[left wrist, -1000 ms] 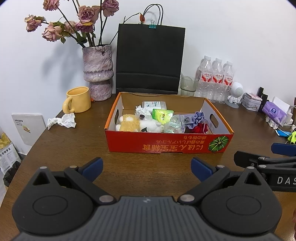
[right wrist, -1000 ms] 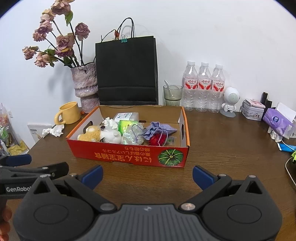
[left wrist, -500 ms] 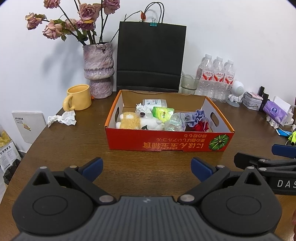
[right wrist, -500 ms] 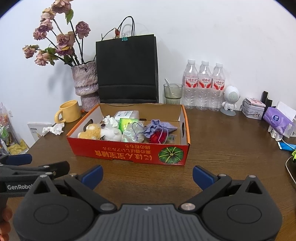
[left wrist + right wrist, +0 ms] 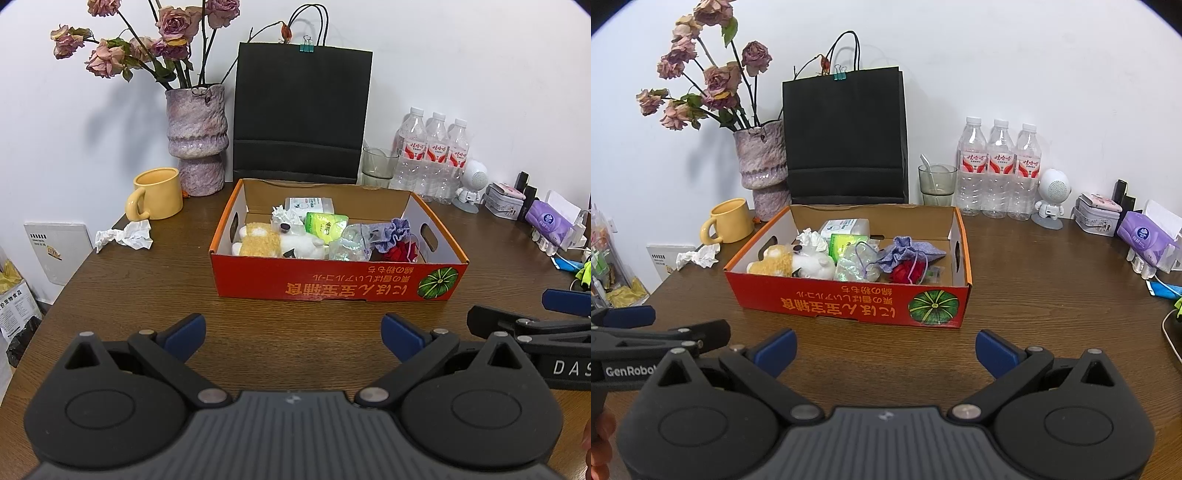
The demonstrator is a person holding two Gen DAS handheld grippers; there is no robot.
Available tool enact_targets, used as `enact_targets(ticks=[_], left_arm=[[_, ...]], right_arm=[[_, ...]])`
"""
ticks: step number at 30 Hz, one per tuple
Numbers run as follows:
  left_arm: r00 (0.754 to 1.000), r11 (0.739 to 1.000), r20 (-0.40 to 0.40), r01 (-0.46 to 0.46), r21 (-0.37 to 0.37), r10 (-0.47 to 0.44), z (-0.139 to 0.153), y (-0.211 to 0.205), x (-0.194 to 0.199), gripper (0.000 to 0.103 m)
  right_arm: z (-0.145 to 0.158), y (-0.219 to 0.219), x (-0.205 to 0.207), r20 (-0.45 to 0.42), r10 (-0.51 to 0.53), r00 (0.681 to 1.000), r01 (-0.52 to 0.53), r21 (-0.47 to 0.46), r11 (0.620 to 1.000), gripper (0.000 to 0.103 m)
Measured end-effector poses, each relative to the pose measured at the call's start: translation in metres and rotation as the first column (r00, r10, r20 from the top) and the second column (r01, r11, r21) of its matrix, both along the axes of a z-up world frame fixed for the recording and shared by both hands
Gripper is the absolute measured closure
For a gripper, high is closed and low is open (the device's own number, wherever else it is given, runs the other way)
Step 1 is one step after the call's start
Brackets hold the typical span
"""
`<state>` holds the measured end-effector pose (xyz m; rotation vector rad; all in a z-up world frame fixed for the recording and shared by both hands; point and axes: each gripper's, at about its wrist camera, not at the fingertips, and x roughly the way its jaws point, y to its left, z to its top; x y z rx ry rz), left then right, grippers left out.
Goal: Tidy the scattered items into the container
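Currently, both tongs are held low over the brown table (image 5: 129,295), side by side, facing the red cardboard box (image 5: 332,280). The left gripper (image 5: 291,338) is spread wide, with nothing between its blue-tipped fingers (image 5: 184,334). The right gripper (image 5: 884,349) is likewise spread wide and empty. Each is seen from the side at the edge of the other's view.

Inside the box, a plush toy (image 5: 783,262), a green packet (image 5: 325,223), a white pack (image 5: 310,205), a crinkled clear bag (image 5: 857,267), a purple pouch (image 5: 908,253) and something red (image 5: 905,275) are gathered. A crumpled tissue (image 5: 125,236) is left on the table outside the box, just beside a yellow mug (image 5: 157,199). A vase of roses (image 5: 194,140), a black paper bag (image 5: 301,114) and three water bottles (image 5: 432,155) are lined up behind.
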<state>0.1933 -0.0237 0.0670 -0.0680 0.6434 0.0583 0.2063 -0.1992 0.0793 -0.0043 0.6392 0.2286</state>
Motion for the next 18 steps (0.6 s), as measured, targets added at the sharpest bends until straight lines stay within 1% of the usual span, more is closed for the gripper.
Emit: enact_targets(ticks=[11, 16, 18], left_arm=[[1.000, 1.000, 0.011, 0.002, 0.007, -0.002, 0.0003, -0.0022, -0.0014, 0.000], [1.000, 1.000, -0.010, 0.003, -0.011, -0.003, -0.0008, -0.0022, 0.0001, 0.000], [1.000, 1.000, -0.004, 0.006, -0.015, -0.006, -0.0015, -0.0019, -0.0003, 0.000]], right_arm=[[0.0011, -0.0014, -0.0003, 0.002, -0.004, 1.000, 0.004, 0.003, 1.000, 0.000], [0.0014, -0.0030, 0.0000, 0.001, -0.004, 1.000, 0.004, 0.004, 1.000, 0.000], [0.0015, -0.0033, 0.0000, 0.002, -0.004, 1.000, 0.004, 0.005, 1.000, 0.000]])
